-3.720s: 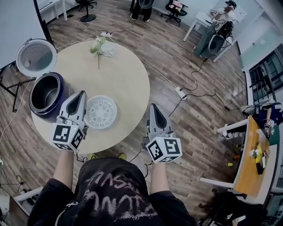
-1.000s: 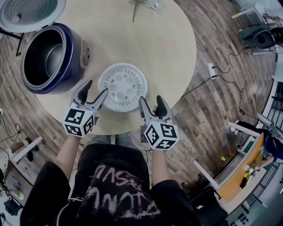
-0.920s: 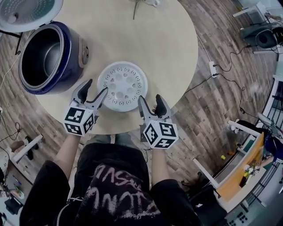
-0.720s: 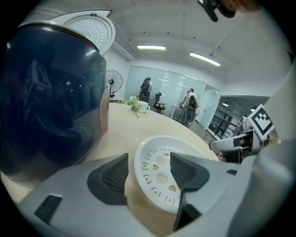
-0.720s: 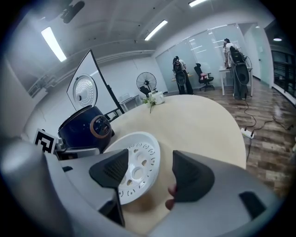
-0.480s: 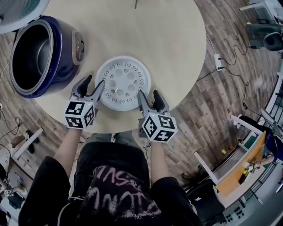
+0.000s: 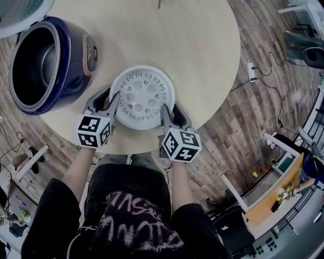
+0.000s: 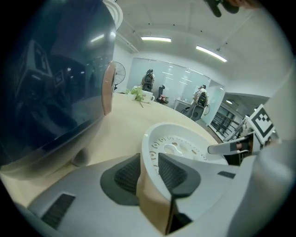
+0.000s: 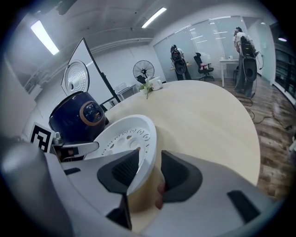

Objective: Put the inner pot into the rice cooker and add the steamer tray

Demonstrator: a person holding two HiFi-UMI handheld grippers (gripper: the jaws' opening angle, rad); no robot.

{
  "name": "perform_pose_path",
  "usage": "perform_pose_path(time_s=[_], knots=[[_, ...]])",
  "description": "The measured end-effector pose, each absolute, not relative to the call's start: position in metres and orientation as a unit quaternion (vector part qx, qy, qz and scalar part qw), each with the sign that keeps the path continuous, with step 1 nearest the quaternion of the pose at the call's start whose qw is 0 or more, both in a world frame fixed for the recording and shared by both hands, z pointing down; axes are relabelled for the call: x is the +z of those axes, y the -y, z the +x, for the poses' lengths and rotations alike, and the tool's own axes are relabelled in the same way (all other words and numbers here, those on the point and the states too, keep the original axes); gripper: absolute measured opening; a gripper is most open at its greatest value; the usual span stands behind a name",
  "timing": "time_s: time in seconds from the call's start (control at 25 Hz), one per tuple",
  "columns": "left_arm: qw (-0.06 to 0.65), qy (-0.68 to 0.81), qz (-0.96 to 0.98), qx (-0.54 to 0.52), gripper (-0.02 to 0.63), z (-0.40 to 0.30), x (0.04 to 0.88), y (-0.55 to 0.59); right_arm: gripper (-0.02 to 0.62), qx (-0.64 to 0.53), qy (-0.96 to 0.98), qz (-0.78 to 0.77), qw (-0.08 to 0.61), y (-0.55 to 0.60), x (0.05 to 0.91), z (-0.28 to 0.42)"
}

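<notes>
The white perforated steamer tray (image 7: pixel 142 96) lies flat on the round table (image 7: pixel 202 50), near its front edge. My left gripper (image 7: pixel 106 96) straddles the tray's left rim (image 8: pixel 180 143) and my right gripper (image 7: pixel 172 110) its right rim (image 9: pixel 125 136). Both sets of jaws are closing, with the rim standing between the pads. On the right gripper (image 9: pixel 150 171) a gap still shows between rim and outer pad; on the left gripper (image 8: pixel 149 171) the rim nearly fills the gap. The dark blue rice cooker (image 7: pixel 76 50) stands open at the left with the inner pot (image 7: pixel 33 60) inside.
The cooker's raised lid (image 7: pixel 20 10) sits at the top left corner. A mug with flowers (image 9: pixel 152 84) stands at the table's far side. A power strip (image 7: pixel 251 72) and cables lie on the wooden floor to the right. People and office chairs are far behind.
Both grippers came down and forward onto the tray's two sides, and their jaws narrowed around its rim. The tray has not moved.
</notes>
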State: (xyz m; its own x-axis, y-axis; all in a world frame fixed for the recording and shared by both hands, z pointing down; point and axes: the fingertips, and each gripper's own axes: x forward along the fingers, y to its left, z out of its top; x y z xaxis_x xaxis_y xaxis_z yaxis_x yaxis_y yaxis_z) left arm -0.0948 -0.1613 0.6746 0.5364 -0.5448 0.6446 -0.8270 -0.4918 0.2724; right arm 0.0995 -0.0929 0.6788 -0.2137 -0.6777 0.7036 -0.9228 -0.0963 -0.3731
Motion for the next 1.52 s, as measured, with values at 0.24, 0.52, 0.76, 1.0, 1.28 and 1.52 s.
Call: perform_pose_path(time_s=[0.24,0.52,0.76,1.0,1.28,1.52], knots=[[0.29,0.412,0.828,0.246,0.101,-0.091,0.672,0.157,0.103,0.409,0.654,0.619,0.146,0.089,0.675,0.099],[0.283,0.417,0.833,0.227,0.091,-0.089,0.647,0.152,0.087,0.4,0.649,0.635,0.124,0.083,0.654,0.103],[0.26,0.425,0.845,0.193,0.087,-0.086,0.61,0.156,0.083,0.37,0.661,0.645,0.106,0.088,0.616,0.108],[0.229,0.441,0.852,0.166,0.084,-0.09,0.564,0.155,0.08,0.34,0.676,0.649,0.08,0.088,0.574,0.105],[0.194,0.462,0.857,0.124,0.081,-0.104,0.506,0.157,0.08,0.307,0.705,0.637,0.059,0.1,0.524,0.094],[0.16,0.493,0.851,0.085,0.081,-0.127,0.454,0.158,0.078,0.273,0.737,0.616,0.047,0.119,0.476,0.074]])
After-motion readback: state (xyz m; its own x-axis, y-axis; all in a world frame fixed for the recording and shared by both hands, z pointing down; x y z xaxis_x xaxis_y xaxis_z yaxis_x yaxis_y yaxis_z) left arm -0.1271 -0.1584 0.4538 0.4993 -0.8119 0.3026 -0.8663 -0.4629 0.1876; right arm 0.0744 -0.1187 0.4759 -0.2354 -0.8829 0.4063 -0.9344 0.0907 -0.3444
